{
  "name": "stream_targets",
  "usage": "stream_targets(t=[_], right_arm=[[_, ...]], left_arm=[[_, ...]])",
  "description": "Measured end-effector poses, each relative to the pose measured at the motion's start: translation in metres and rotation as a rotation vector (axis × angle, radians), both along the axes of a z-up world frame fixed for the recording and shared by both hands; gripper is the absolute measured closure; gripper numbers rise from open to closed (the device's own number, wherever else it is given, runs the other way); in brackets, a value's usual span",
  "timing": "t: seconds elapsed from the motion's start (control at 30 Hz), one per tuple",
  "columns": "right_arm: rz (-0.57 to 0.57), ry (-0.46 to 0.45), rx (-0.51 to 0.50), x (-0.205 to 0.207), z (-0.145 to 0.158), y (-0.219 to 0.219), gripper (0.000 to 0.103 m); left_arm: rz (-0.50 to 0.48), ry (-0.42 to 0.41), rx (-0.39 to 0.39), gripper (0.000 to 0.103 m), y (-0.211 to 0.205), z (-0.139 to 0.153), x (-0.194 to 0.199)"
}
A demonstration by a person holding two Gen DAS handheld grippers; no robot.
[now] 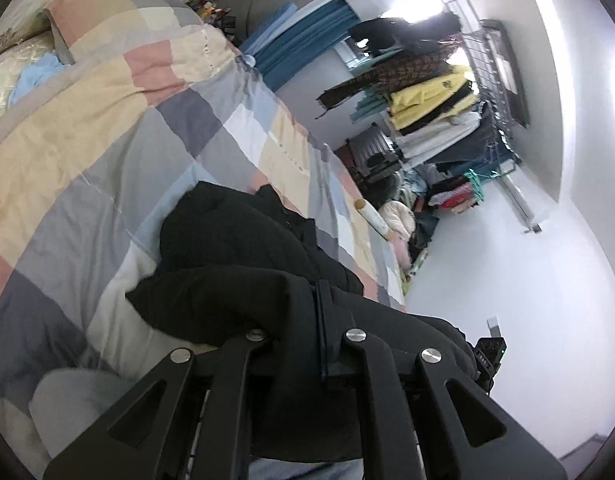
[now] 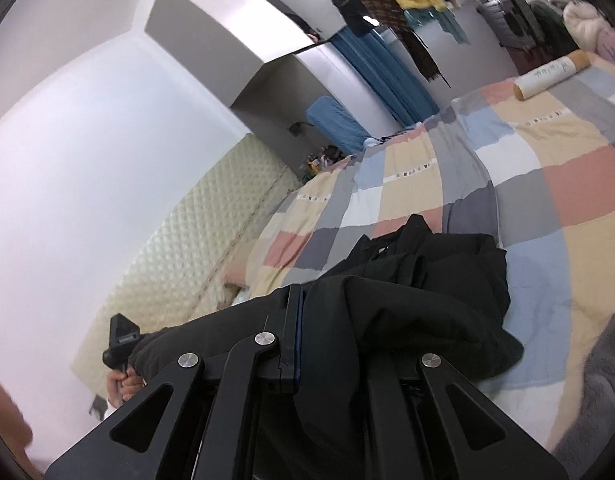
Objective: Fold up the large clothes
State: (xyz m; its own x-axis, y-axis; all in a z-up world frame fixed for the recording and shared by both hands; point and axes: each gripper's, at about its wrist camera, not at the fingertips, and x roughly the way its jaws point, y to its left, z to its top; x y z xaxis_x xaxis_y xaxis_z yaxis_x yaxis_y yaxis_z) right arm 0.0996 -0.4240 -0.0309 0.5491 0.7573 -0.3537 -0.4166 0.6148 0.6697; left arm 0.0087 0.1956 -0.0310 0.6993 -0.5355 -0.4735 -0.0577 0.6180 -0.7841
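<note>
Little can be read. A pale roll [image 2: 549, 74] with tan ends lies at the far edge of the bed [image 2: 567, 184] and carries a line of dark handwritten-looking characters, too small to make out. The patchwork quilt [image 2: 427, 184] has short white strips printed with tiny grey marks [image 2: 417, 172], illegible. A small black device [image 1: 487, 354], low at the right in the left wrist view, shows faint letters, unreadable.
</note>
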Motion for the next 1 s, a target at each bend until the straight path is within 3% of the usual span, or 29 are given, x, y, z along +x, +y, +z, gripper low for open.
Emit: stream_targets(t=[0.1, 0.33, 0.47, 0.57, 0.7, 1.0], right_arm=[[-0.021, 0.019, -0.016, 0.027, -0.004, 0.007, 0.099], [-0.125, 0.148, -0.003, 0.107, -0.029, 0.011, 0.1], [-0.188, 0.26, -0.013, 0.163, -0.057, 0.013, 0.1], [-0.216, 0.321, -0.057, 0.195, -0.079, 0.018, 0.1], [-0.228, 0.396, -0.102, 0.23, -0.114, 0.022, 0.1], [-0.224, 0.5, -0.17, 0.279, -0.176, 0.037, 0.102]], left_arm=[[-0.002, 0.045, 0.076, 0.094, 0.0, 0.001, 0.036], [0.048, 0.171, 0.126, 0.09, 0.008, -0.005, 0.12], [0.06, 0.236, 0.26, 0.089, -0.002, -0.013, 0.177], [0.067, 0.293, 0.342, 0.089, -0.012, -0.031, 0.217], [0.066, 0.357, 0.395, 0.089, -0.019, -0.064, 0.256], [0.046, 0.433, 0.442, 0.089, -0.034, -0.128, 0.309]])
